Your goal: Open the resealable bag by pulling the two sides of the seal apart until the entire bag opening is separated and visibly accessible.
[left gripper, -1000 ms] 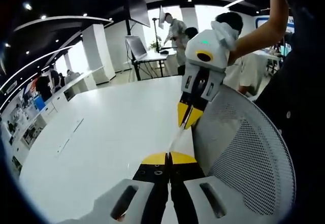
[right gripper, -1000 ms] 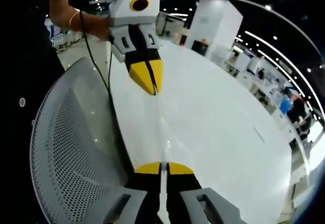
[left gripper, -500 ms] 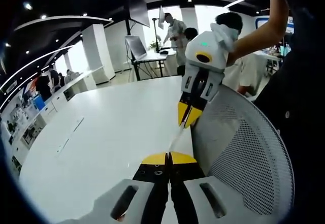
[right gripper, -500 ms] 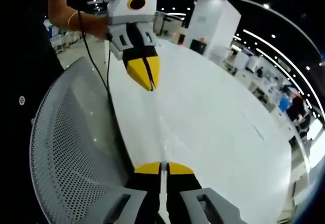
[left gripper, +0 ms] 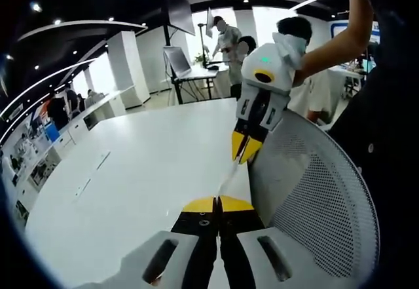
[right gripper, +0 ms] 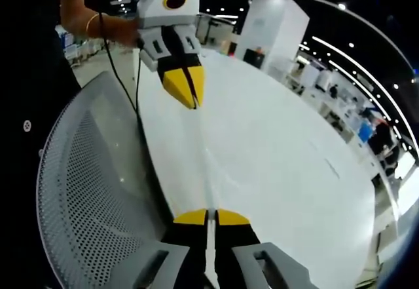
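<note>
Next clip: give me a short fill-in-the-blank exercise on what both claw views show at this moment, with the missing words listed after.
1. The left claw and the right claw each pinch one side of the clear resealable plastic bag with their jaws ____.
2. The tips of both claws are coloured ____.
3. The bag is held stretched above the large ____ tabletop.
4. Beside the tabletop stands a grey perforated ____ chair back.

Missing words: shut; yellow; white; mesh

Clear bag [left gripper: 227,181] barely discernible between tongs
</note>
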{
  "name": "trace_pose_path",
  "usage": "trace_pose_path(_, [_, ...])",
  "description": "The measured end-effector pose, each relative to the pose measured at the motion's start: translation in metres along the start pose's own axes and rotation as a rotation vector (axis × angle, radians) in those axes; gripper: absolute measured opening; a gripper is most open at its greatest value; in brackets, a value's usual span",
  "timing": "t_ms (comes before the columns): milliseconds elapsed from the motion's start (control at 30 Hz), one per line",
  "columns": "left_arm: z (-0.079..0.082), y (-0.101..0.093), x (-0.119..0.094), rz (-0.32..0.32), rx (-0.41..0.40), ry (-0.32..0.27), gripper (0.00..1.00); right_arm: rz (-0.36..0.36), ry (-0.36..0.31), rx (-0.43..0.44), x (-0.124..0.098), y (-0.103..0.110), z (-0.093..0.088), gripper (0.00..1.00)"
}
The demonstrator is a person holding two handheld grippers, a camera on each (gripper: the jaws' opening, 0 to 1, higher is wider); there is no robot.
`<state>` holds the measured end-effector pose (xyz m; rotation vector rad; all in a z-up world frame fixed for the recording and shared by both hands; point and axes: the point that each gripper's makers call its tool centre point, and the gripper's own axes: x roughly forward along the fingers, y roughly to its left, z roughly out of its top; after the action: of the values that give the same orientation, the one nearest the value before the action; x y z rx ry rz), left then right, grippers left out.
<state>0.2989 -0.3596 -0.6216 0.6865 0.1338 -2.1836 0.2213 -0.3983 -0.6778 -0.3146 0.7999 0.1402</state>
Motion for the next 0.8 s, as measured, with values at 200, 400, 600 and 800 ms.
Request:
trace_pose_path(200, [0.0,0.001,-0.002,0.006,-0.004,-0.002,0.0,-0.002,-0.004,0.006,0.0,0.0,0.0,0.0])
trace_pose_path(400, [-0.001,0.001,-0.002,0.004,-0.004,-0.003,0.0,-0.004,0.0,0.0,0.0,0.0,0.001,0.0])
trace_pose_path(600, [0.0,0.004,-0.003,0.013,-0.014,-0.006,0.0,-0.018,-0.005,-0.003,-0.002,-0.002,0.004,0.0])
trace_pose_path(800, [0.002,0.01,-0.005,0.026,-0.014,-0.008,0.0,-0.041,-0.018,-0.003,-0.004,-0.008,0.009,0.0])
